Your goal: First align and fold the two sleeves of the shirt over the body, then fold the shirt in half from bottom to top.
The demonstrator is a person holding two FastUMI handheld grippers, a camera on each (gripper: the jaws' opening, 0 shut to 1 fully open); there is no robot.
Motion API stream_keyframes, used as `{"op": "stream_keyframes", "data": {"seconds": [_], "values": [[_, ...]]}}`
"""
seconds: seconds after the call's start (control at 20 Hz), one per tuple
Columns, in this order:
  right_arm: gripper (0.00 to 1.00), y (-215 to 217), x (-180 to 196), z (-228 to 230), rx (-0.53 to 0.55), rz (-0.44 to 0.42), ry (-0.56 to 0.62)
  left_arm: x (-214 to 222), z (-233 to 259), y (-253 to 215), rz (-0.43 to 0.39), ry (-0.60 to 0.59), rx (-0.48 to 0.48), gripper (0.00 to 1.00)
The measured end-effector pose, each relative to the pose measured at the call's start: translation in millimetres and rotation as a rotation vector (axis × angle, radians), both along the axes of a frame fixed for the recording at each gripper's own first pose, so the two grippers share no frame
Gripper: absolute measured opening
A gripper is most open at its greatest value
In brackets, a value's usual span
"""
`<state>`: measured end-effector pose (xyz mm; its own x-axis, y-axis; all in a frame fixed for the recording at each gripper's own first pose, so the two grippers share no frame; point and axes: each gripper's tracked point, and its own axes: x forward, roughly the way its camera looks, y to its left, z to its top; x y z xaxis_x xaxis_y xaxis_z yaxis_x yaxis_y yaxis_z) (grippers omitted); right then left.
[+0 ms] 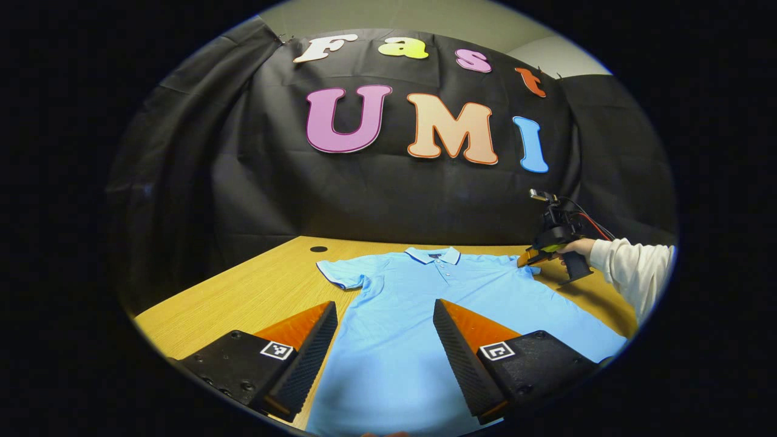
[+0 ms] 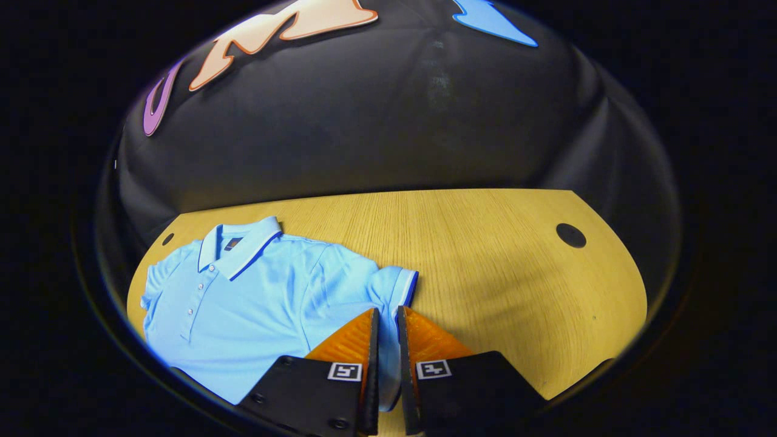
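Left gripper view, table (image 1: 255,285): a wooden table is carrying the whole scene, with a dark round hole near each far corner.
Shirt (image 1: 425,297): a light blue polo is lying flat and face up on the table, collar toward the booth wall, both short sleeves spread outward.
Left tongs (image 1: 385,349): they are hovering wide apart over the lower body of the shirt, holding nothing.
Right tongs (image 2: 386,358): in the right gripper view they are nearly closed around the right sleeve (image 2: 397,285) near its trimmed cuff; whether both fingers are truly pinching the cloth is hard to tell.
Step in hand: judging by this, the first sleeve fold is beginning.
Next move: the sleeve is needing a lift and a carry inward over the chest, cuff kept level, while the left tongs are free to take the left sleeve (image 1: 341,274).
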<state>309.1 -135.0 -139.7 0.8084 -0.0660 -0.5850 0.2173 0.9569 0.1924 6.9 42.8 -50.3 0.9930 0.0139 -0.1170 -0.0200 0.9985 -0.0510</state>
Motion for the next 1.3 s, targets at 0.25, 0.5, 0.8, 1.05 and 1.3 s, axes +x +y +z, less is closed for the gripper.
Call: {"op": "stream_keyframes", "data": {"seconds": [0.25,0.5,0.8,1.05,1.3], "values": [[0.03,4,-1,9,0.002,-0.02,0.0,-3,-1,5,0.015,0.002,0.006,0.95],[0.02,24,3,50,-0.004,0.009,-0.104,-5,2,6,0.02,-0.007,0.012,0.95],[0.02,78,2,92,0.038,0.106,-0.22,-10,2,5,0.016,-0.01,0.011,0.95],[0.02,163,-2,111,0.113,0.268,-0.281,-11,3,6,0.02,-0.008,0.013,0.95],[0.02,227,-10,90,0.156,0.371,-0.226,-13,4,7,0.024,-0.011,0.024,0.95]]}}
